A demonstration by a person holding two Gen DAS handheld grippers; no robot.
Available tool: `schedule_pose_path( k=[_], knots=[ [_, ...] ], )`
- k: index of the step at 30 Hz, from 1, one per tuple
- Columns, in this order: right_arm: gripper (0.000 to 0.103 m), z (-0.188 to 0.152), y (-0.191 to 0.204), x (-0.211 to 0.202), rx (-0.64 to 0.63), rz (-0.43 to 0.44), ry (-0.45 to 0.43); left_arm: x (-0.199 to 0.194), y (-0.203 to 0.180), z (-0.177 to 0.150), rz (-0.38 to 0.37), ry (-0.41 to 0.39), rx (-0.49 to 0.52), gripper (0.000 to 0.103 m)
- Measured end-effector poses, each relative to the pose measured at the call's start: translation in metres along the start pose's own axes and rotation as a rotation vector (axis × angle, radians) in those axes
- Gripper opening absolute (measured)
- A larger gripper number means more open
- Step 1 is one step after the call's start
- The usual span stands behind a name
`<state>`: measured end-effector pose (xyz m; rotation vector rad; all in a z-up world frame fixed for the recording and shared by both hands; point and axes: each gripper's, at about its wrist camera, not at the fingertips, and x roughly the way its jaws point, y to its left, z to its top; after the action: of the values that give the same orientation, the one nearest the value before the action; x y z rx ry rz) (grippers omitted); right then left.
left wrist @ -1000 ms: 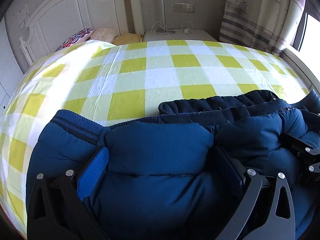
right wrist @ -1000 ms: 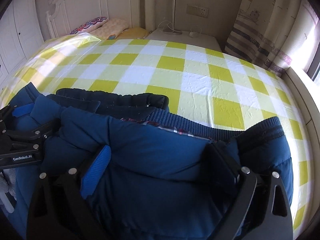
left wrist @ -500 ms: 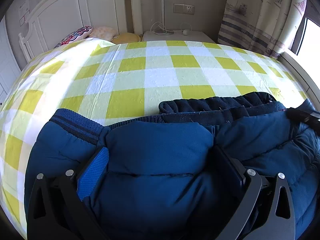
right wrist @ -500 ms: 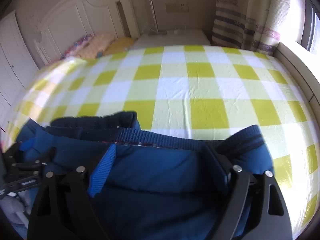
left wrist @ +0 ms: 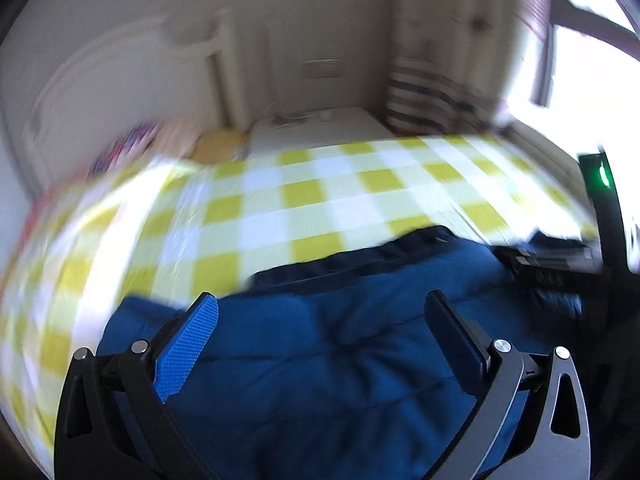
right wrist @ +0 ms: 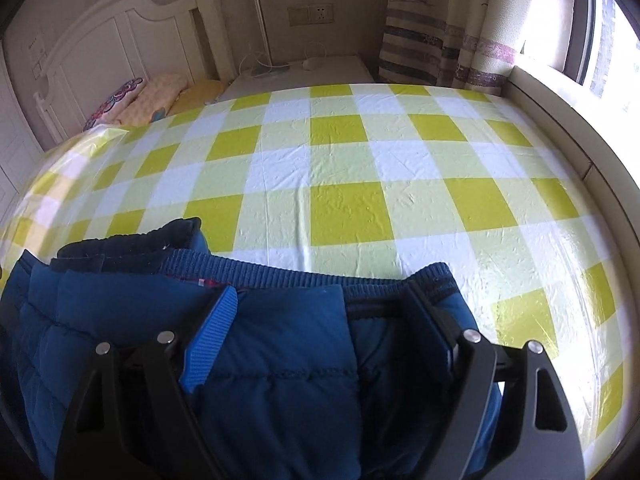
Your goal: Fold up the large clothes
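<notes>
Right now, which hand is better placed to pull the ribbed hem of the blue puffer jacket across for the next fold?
Right, probably. The right gripper has its fingers around padding right at the ribbed hem. The left gripper sits over the blue puffer jacket mid-panel, in a blurred view.

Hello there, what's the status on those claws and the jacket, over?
Left claw open over blue jacket. Right claw just closing, pinching a fold of it. Bed ahead clear.

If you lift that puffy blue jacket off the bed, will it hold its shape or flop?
The blue jacket would probably flop: it already lies bunched in soft folds. Its quilted padding suggests it is light for its bulk. The ribbed hem likely stretches when tugged.
</notes>
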<state>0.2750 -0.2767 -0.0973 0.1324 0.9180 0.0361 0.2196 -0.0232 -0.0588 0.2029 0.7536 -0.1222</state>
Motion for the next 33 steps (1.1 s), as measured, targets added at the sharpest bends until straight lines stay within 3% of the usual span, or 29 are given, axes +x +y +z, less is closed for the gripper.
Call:
schedule_pose_path(
  k=[2, 3, 5, 7, 11, 13, 14, 15, 16, 17, 24, 26, 27, 29, 33],
  knots=[
    [0.083, 0.000, -0.001, 0.000, 0.005, 0.005, -0.003, 0.033, -0.016, -0.009, 0.003, 0.098, 0.050, 0.099],
    [0.083, -0.002, -0.002, -0.002, 0.012, 0.009, -0.006, 0.053, -0.015, -0.014, -0.048, 0.163, 0.025, 0.099],
    [0.083, -0.002, -0.003, -0.002, 0.016, 0.013, -0.007, 0.054, -0.003, -0.013, -0.103, 0.165, -0.036, 0.099],
    [0.083, -0.002, -0.002, -0.002, 0.013, 0.010, -0.005, 0.050, 0.000, -0.013, -0.118, 0.173, -0.017, 0.099],
    [0.083, -0.002, -0.002, -0.004, 0.018, 0.017, -0.009, 0.023, 0.045, -0.008, -0.097, 0.111, -0.094, 0.099],
    [0.083, -0.002, -0.002, -0.004, 0.022, 0.021, -0.010, 0.018, 0.087, -0.010, 0.014, 0.095, -0.171, 0.099],
    [0.083, -0.002, -0.002, -0.004, 0.020, 0.019, -0.010, 0.025, 0.114, -0.017, 0.096, 0.109, -0.205, 0.099],
    [0.083, -0.002, -0.001, -0.004, 0.019, 0.018, -0.009, 0.035, 0.129, -0.024, 0.129, 0.141, -0.228, 0.099],
    [0.083, -0.002, -0.001, -0.004, 0.020, 0.018, -0.008, 0.050, 0.147, -0.035, 0.106, 0.197, -0.287, 0.099],
    [0.083, -0.003, -0.001, -0.004, 0.022, 0.019, -0.007, 0.060, 0.165, -0.046, 0.001, 0.228, -0.391, 0.099],
    [0.083, -0.002, -0.003, -0.005, 0.024, 0.018, -0.012, 0.058, 0.156, -0.039, 0.086, 0.194, -0.360, 0.099],
    [0.081, -0.004, 0.005, -0.025, 0.012, -0.059, -0.071, 0.058, 0.162, -0.041, 0.086, 0.189, -0.395, 0.099],
    [0.081, -0.006, 0.014, -0.039, -0.007, -0.059, -0.114, 0.058, 0.166, -0.041, 0.082, 0.188, -0.409, 0.099],
    [0.081, -0.013, 0.053, -0.071, -0.116, 0.044, -0.181, 0.058, 0.168, -0.044, 0.076, 0.190, -0.418, 0.099],
    [0.083, -0.035, 0.148, -0.081, -0.455, 0.078, -0.153, 0.056, 0.166, -0.045, 0.088, 0.186, -0.409, 0.099]
  ],
)
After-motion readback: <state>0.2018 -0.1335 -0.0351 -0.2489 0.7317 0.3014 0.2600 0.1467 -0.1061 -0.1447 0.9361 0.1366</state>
